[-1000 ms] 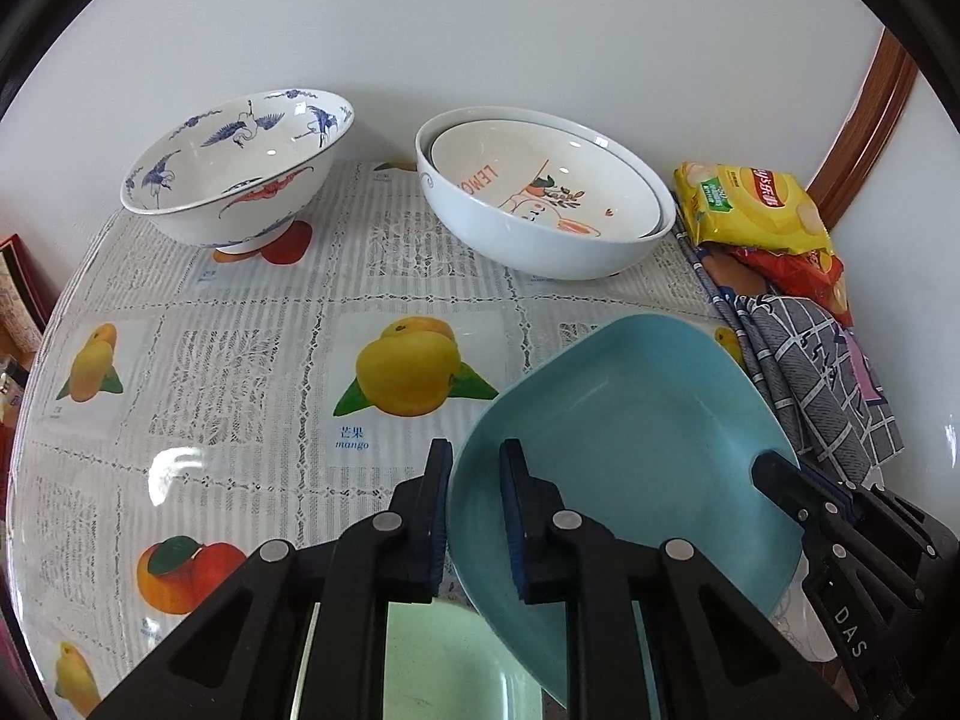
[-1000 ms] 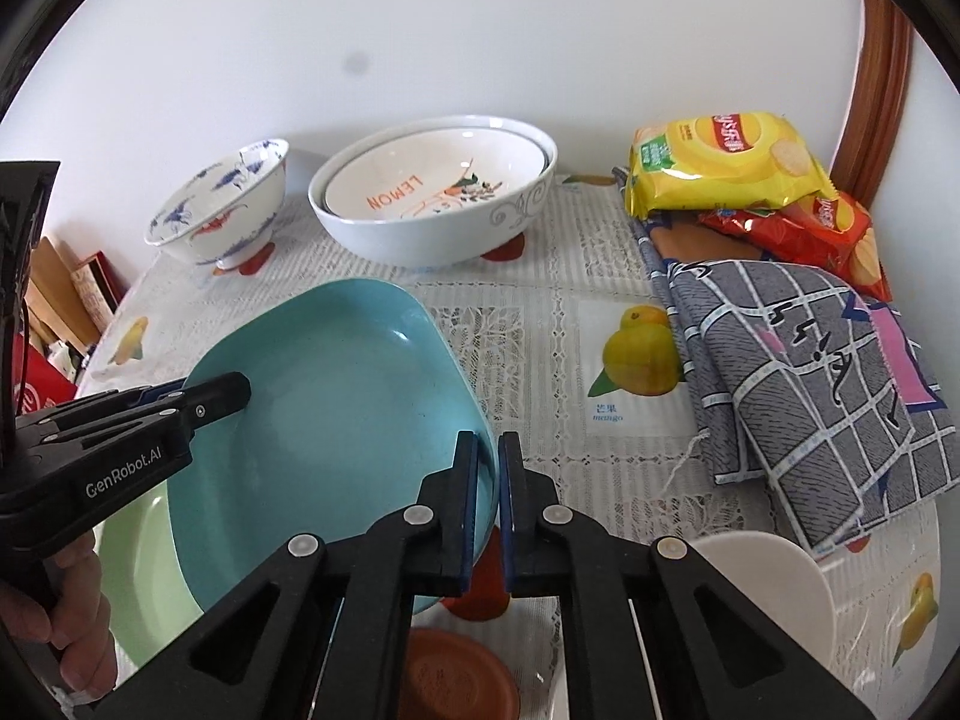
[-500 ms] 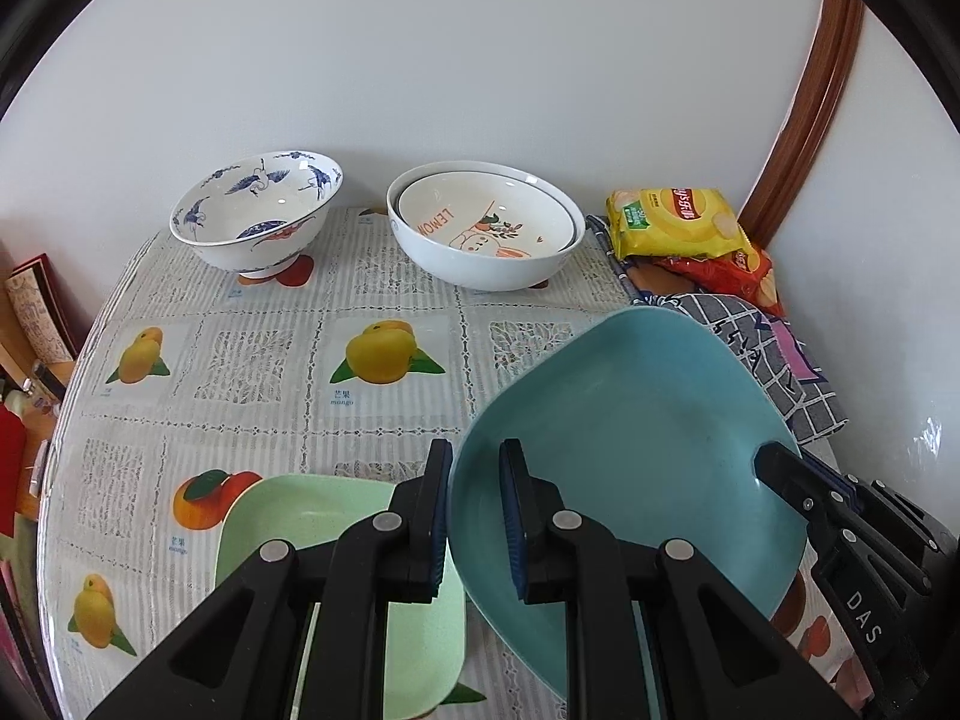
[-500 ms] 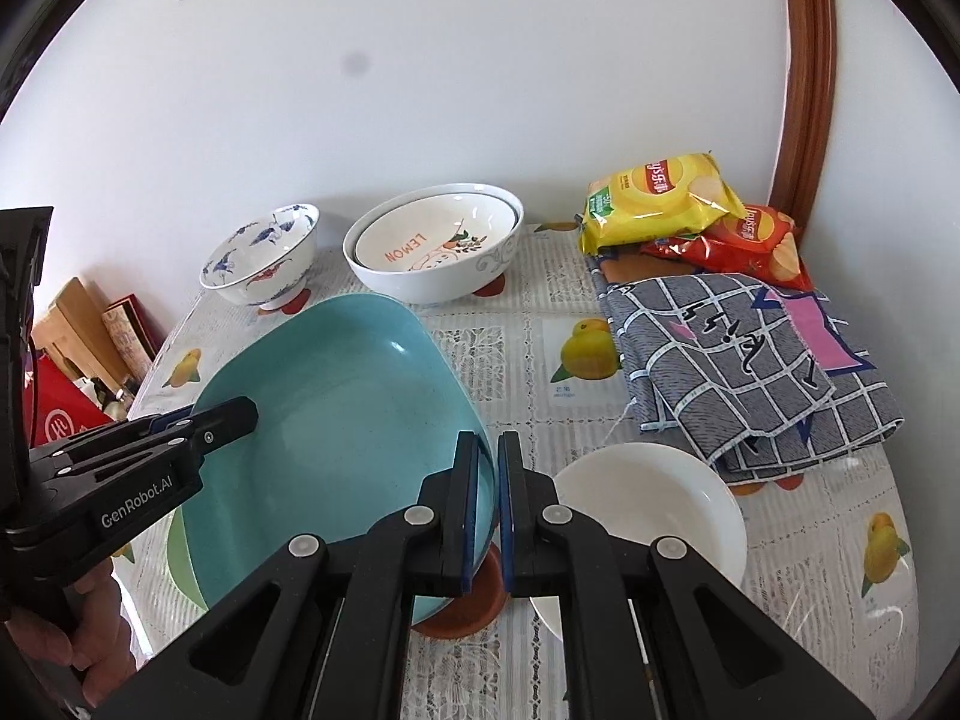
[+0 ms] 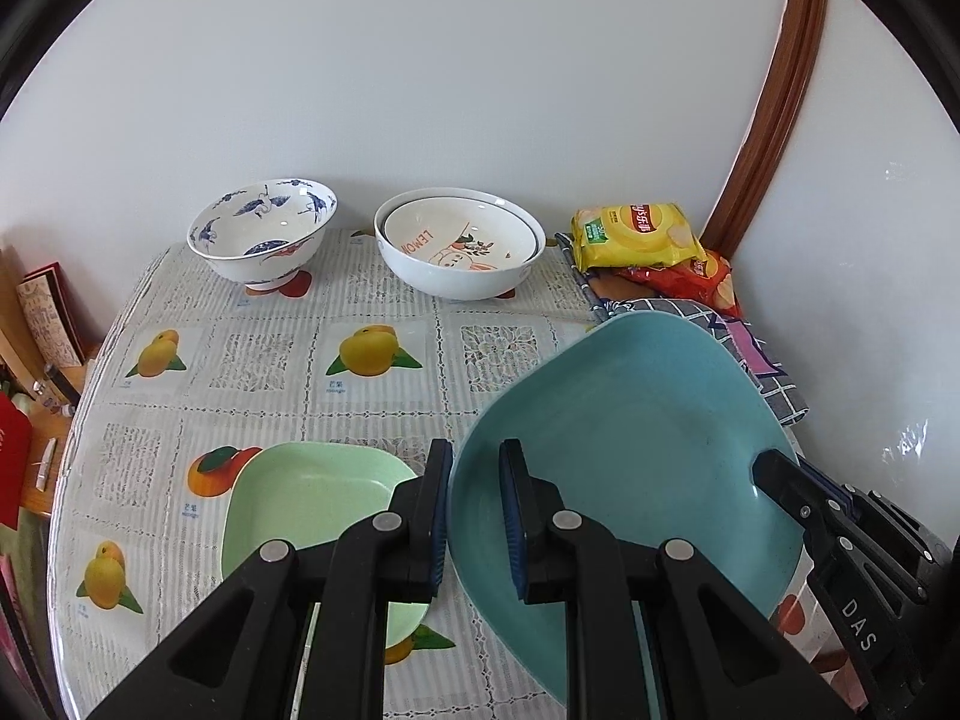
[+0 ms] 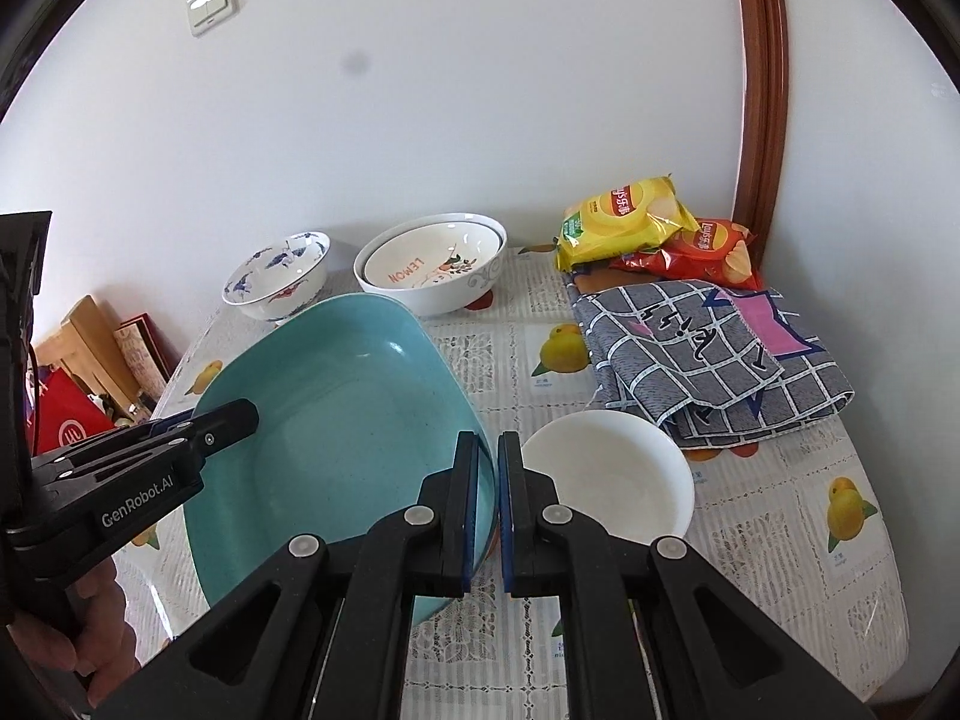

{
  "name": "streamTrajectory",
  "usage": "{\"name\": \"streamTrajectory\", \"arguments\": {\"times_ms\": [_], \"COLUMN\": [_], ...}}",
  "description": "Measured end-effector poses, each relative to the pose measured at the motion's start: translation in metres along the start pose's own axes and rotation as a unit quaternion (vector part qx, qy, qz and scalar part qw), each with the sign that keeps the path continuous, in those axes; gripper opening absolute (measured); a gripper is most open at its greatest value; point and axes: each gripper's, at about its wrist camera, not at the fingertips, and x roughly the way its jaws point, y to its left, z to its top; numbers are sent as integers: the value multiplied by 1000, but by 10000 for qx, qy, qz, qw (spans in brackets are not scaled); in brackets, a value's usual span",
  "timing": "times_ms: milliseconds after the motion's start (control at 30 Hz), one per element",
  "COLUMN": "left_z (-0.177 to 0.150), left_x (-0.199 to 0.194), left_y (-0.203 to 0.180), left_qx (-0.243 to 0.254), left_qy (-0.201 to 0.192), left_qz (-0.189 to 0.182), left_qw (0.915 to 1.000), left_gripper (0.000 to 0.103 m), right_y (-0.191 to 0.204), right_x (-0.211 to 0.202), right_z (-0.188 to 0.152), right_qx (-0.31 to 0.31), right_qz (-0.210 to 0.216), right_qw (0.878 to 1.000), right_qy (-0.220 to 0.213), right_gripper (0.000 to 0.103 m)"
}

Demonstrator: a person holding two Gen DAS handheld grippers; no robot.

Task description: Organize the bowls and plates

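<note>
Both grippers hold a large teal plate (image 5: 624,432) above the table; it also shows in the right wrist view (image 6: 336,420). My left gripper (image 5: 475,516) is shut on its left rim. My right gripper (image 6: 487,504) is shut on its right rim. A light green plate (image 5: 300,504) lies on the table below and left of the teal one. A white bowl (image 6: 606,474) sits by the right gripper. A blue-patterned bowl (image 5: 264,240) and two nested white bowls (image 5: 459,252) stand at the back.
Yellow and red chip bags (image 6: 630,222) and a folded grey checked cloth (image 6: 708,348) lie at the back right. The fruit-print tablecloth (image 5: 270,360) covers the table. Books and boxes (image 6: 102,354) stand past the table's left edge. A wall is behind.
Both grippers have lifted the teal plate up and back from the table. The green plate and the white bowl beneath have come into view.
</note>
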Motion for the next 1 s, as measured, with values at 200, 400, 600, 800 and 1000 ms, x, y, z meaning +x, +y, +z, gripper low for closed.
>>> {"name": "streamTrajectory", "arguments": {"times_ms": [200,400,600,800,1000], "left_z": [-4,-5,-7,-9,-10], "left_x": [-11,-19,-22,-23,-24], "left_y": [-1,-2,0,7,16], "left_qx": [8,41,9,-51,-124], "left_qy": [-68,-110,-124,-110,-112], "left_qz": [-37,-39,-39,-4,63], "left_qw": [10000,9999,9999,9999,9998], "left_gripper": [16,16,16,16,16], "right_y": [2,2,6,10,19], "right_x": [-13,-22,-26,-24,-22], "right_z": [-1,-4,-5,-6,-5], "right_qx": [13,114,107,93,29], "right_qz": [-3,21,10,45,101], "right_qw": [10000,9998,9998,9998,9999], "right_qy": [-94,-150,-172,-153,-132], "right_gripper": [7,7,7,7,7]}}
